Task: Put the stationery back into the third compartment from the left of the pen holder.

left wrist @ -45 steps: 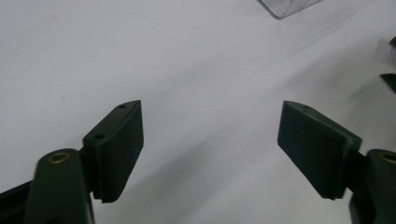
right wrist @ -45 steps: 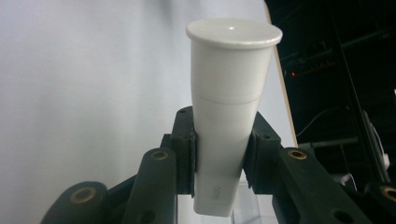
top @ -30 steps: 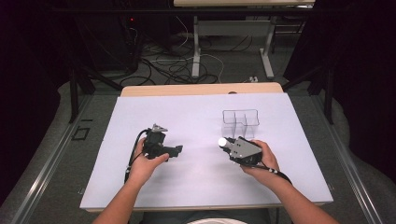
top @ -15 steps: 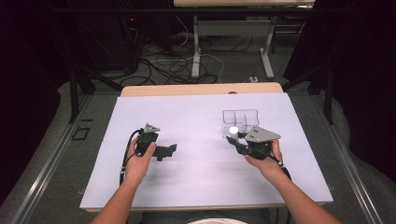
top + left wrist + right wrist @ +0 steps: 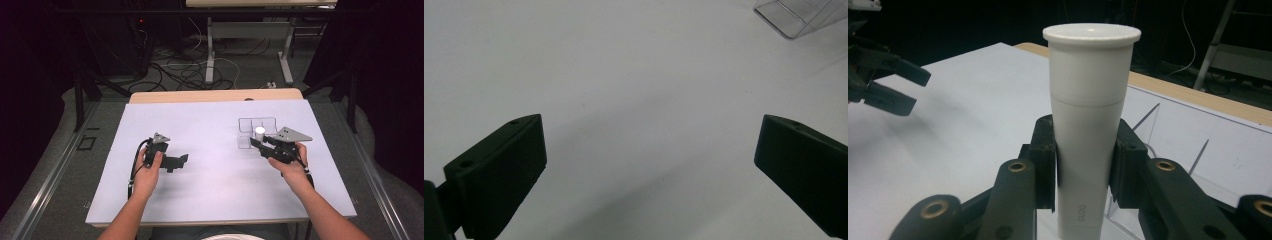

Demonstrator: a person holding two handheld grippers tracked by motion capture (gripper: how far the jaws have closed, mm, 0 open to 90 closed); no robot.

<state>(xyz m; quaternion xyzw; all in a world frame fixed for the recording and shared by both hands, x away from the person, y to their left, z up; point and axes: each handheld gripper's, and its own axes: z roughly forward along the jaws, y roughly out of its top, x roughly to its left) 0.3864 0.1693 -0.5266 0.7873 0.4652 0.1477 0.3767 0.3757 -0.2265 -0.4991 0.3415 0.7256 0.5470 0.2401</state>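
You had one white table (image 5: 210, 200) in front of you, carrying one clear divided container (image 5: 257, 131) with nothing visible in its compartments. One white tube (image 5: 1090, 120) stood upright, clamped at mid-height in your right gripper (image 5: 257, 143), beside or just over that container, so I judged the carry nearly done and the drop still left. Your left gripper (image 5: 182, 161) had just spread wide, holding nothing, above bare table.
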